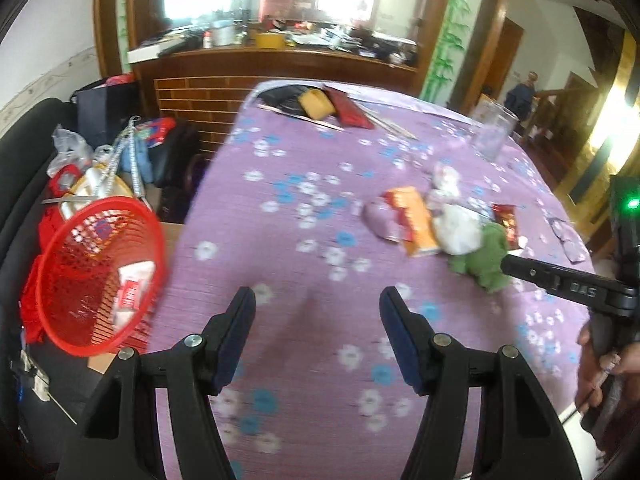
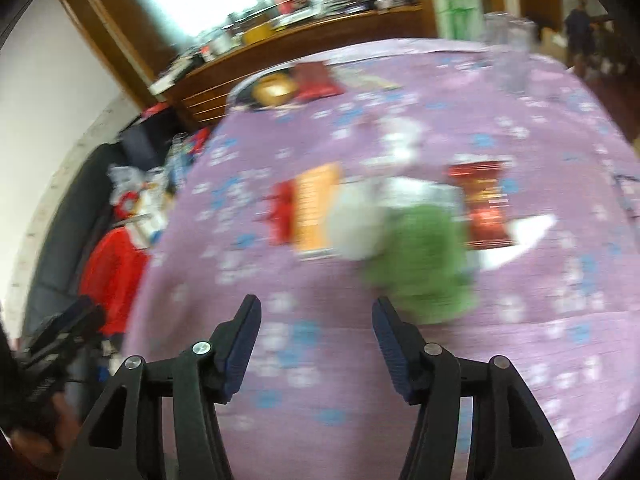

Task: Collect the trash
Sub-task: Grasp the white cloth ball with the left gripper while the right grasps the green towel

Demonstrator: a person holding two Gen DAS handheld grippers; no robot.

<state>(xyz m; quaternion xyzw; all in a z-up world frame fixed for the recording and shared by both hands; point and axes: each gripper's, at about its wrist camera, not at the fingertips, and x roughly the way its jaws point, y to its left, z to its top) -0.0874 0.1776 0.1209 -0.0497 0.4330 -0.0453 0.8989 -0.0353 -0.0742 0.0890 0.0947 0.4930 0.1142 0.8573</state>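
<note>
A pile of trash lies on the purple flowered tablecloth (image 1: 304,184): an orange wrapper (image 1: 416,216), a white crumpled wad (image 1: 460,228), a green crumpled piece (image 1: 484,260) and a dark red wrapper (image 1: 508,220). A red mesh basket (image 1: 100,272) tilts at the table's left edge with white and red packets inside. My left gripper (image 1: 318,300) is open and empty over the cloth. My right gripper (image 2: 316,312) is open and empty, just short of the green piece (image 2: 424,256); beside it lie the orange wrapper (image 2: 316,208) and the red wrapper (image 2: 486,204). The right wrist view is blurred.
A clear glass (image 1: 494,132) stands at the far right of the table. A yellow sponge-like block (image 1: 316,104), a red pouch (image 1: 352,110) and chopsticks lie at the far edge. Bags and clutter (image 1: 100,160) sit on a dark sofa to the left. A wooden counter (image 1: 280,64) stands behind.
</note>
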